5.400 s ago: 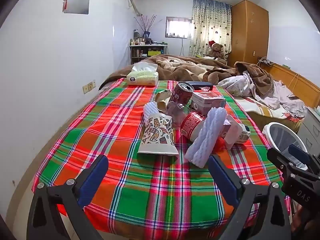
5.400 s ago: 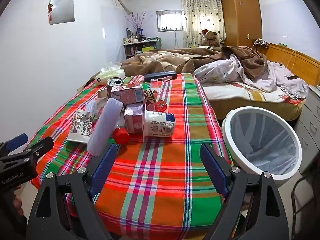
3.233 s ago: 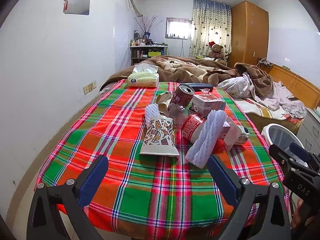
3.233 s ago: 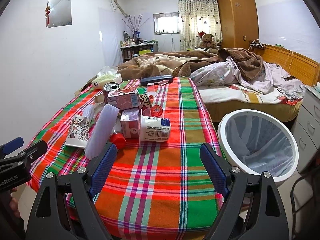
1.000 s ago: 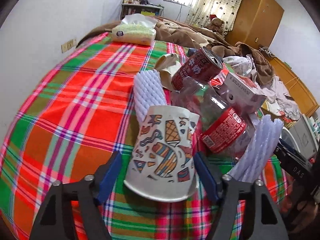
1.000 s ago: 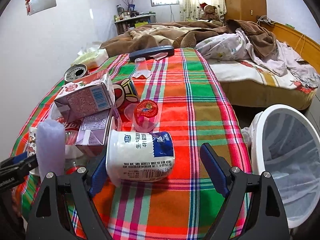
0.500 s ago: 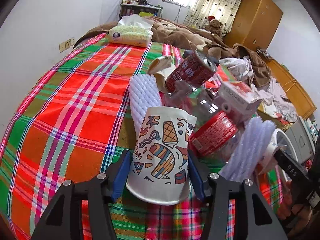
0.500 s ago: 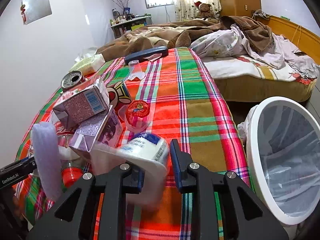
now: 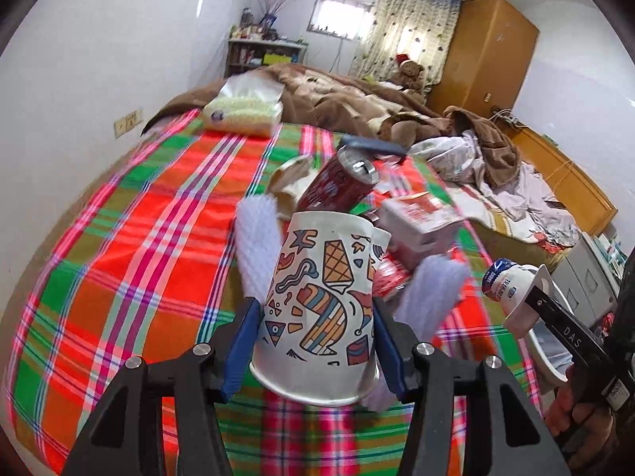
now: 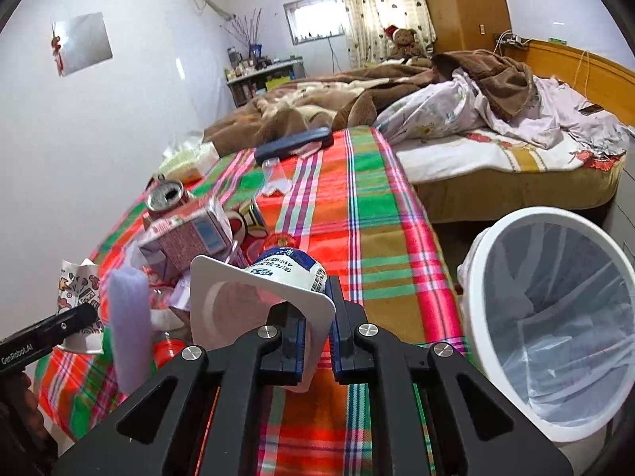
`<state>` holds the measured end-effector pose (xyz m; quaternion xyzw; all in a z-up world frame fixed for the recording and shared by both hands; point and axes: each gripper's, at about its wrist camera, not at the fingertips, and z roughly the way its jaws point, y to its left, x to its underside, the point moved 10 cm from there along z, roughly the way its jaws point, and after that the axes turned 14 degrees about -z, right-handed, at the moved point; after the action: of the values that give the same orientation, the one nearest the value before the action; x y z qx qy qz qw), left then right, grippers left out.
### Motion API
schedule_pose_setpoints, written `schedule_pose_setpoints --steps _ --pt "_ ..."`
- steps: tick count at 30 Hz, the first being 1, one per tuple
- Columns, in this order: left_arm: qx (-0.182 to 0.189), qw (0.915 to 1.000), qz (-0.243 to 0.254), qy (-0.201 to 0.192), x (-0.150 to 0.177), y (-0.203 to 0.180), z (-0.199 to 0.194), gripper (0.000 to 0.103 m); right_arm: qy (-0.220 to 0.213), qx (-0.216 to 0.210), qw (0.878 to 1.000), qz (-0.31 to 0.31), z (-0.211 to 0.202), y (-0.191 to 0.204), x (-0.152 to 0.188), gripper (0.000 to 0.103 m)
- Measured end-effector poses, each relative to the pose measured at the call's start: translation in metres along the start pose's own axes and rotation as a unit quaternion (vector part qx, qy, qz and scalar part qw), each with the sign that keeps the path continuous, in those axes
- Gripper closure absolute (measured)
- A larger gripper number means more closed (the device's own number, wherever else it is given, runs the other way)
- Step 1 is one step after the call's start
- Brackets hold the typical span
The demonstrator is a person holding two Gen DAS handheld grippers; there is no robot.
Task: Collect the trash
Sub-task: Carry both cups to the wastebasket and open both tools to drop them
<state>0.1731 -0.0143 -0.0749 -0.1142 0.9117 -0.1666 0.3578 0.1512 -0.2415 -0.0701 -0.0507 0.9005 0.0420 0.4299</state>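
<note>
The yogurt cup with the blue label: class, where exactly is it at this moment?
The yogurt cup is clamped in the right gripper, raised over the plaid table's right edge, left of the white bin.

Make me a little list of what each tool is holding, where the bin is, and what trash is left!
Left tool: shut on the patterned paper cup
Right tool: shut on the white yogurt cup
Bin: white, bag-lined, beside the table's right edge
Trash left: red can, milk carton, foam sleeve
</note>
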Motion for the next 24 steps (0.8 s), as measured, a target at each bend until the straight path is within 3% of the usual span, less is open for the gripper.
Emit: schedule_pose_setpoints --steps 7,14,24 --pt "0.031 0.9984 0.045 -0.011 -0.002 -0.051 -0.016 0.047 -0.026 0.017 0.999 0.01 -0.027 -0.021 -0.009 0.093" --pt "0.078 0.9933 0.084 -0.005 0.009 -0.12 -0.016 0.047 -0.043 0.062 0.997 0.014 -0.053 -0.059 -0.014 0.093" --pt "0.145 0.9782 0.141 0.047 0.048 -0.221 0.009 0.047 -0.016 0.117 0.992 0.038 -0.063 -0.122 0.004 0.093"
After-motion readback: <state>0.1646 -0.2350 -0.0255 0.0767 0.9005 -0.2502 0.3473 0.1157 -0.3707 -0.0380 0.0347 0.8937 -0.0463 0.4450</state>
